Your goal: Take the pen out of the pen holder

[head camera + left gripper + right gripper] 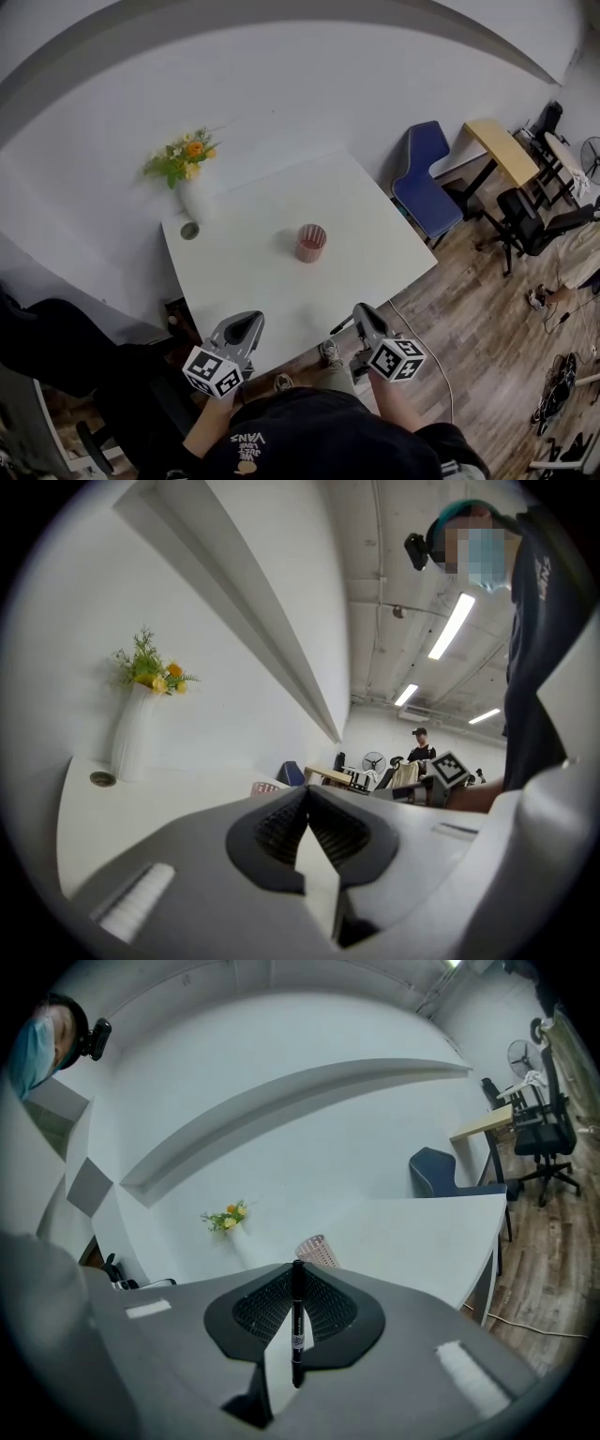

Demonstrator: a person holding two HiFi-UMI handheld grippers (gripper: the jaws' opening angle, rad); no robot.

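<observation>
Right gripper view: 1 pen [297,1321] is pinched upright between the jaws of the right gripper [297,1274] | left gripper view: jaws of the left gripper [307,794] are pressed together, nothing held | head view: 2 grippers are held by the near edge of 1 table [253,281]; 1 pen holder [310,242] is seen mid-table, apart from the pen; 1 flower vase [192,199] at the far corner

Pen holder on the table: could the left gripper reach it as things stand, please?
Probably yes. The left gripper hangs by the near edge of the table, and bare tabletop lies between it and the pen holder; the vase stands off at the far corner.
</observation>
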